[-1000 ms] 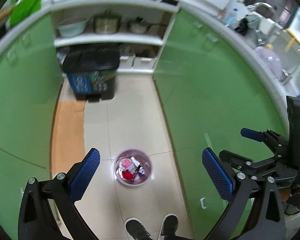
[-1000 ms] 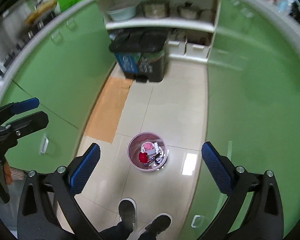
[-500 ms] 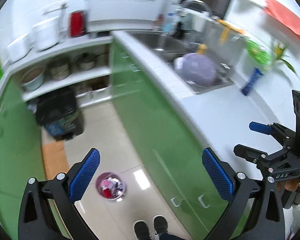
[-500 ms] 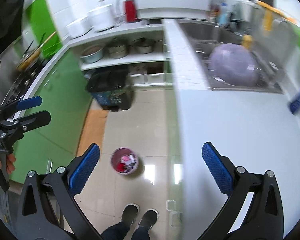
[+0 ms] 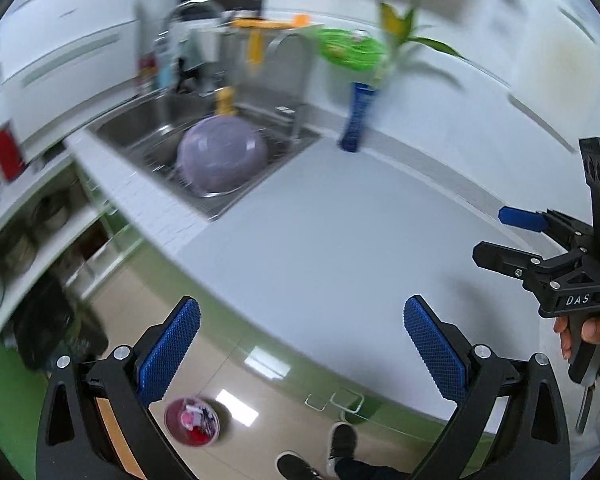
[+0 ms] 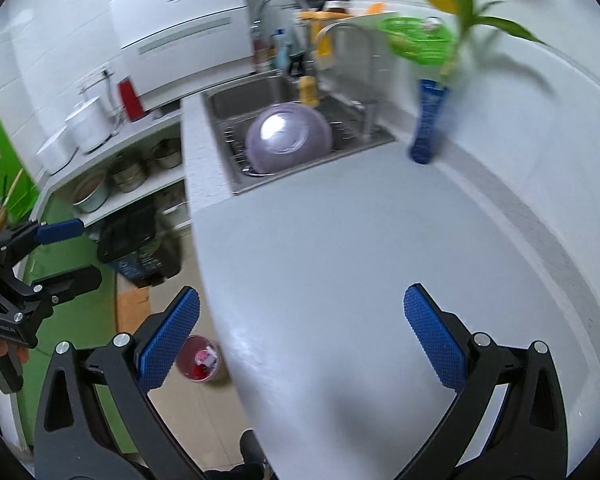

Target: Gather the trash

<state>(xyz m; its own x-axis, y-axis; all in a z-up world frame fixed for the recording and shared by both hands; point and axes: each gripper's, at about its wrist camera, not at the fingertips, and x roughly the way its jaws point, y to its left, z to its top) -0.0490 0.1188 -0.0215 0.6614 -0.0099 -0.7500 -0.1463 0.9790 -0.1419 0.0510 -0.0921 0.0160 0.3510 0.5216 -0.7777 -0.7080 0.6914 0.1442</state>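
1. My left gripper (image 5: 300, 344) has its fingers wide apart with nothing between them; the right gripper (image 6: 300, 340) is just as wide open and equally empty.
2. The only trash I can see sits in the small pink bin (image 5: 191, 421) on the tiled floor, close to the green cabinet front below the worktop (image 5: 340, 240). In the right view the same bin (image 6: 199, 362) peeks out just past the worktop edge.
3. I see no loose trash on the bare white worktop; the view is blurred, so I cannot rule out small scraps.
4. I judge the step in hand to be a search, so I would steady both cameras before committing to any reach.
5. I would check around the sink (image 6: 300, 128), where a purple bowl (image 6: 288, 136) lies, and near the blue vase (image 6: 426, 120) holding the plant.
6. Both grippers hover high above the worktop, tilted forward and down, side by side and well apart; the right one shows at the edge of the left view (image 5: 512, 236).
7. Keeping the fingers open suits a quick pinch once a piece is found.
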